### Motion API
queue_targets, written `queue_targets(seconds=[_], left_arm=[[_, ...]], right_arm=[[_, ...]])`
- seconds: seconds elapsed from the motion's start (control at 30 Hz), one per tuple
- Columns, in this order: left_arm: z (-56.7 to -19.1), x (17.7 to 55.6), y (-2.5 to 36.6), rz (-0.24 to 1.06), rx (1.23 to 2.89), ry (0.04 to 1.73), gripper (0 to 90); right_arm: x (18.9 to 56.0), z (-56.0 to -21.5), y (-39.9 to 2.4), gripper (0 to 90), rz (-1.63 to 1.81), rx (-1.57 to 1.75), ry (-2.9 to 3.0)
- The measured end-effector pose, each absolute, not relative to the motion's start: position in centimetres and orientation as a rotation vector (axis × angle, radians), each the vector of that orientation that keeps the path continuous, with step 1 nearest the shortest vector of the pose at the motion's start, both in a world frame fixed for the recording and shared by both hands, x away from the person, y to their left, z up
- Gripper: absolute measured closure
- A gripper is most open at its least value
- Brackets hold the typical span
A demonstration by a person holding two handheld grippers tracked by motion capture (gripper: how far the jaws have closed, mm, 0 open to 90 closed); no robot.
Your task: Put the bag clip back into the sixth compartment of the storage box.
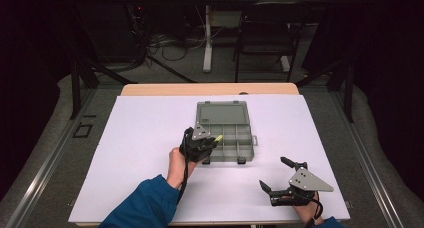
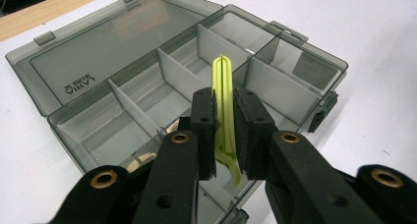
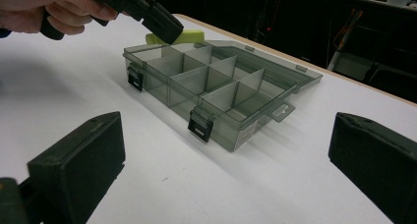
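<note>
From the high view, your left gripper hovers at the near-left corner of the one open grey translucent plastic organiser box on the white table; your right gripper rests near right, jaws spread and empty.

In the left gripper view, the jaws pinch one yellow-green plastic clip above the compartments; I judge placing is left.

In the right gripper view, I count two black latches.
</note>
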State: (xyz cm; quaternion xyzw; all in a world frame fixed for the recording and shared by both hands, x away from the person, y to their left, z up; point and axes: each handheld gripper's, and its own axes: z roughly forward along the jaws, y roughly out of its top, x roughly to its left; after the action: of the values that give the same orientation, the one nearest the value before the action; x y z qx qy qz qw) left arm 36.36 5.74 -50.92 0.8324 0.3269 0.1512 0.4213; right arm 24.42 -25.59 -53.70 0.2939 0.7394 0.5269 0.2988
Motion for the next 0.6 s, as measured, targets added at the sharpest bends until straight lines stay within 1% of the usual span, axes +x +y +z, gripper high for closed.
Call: queue_targets(seconds=[0.6], left_arm=[[-51.76, 36.69, 5.41, 0.354, 2.078, 0.874, 80.0]], right_arm=[[24.42, -53.72, -25.56, 0.1, 1.4, 0.779, 1.969]])
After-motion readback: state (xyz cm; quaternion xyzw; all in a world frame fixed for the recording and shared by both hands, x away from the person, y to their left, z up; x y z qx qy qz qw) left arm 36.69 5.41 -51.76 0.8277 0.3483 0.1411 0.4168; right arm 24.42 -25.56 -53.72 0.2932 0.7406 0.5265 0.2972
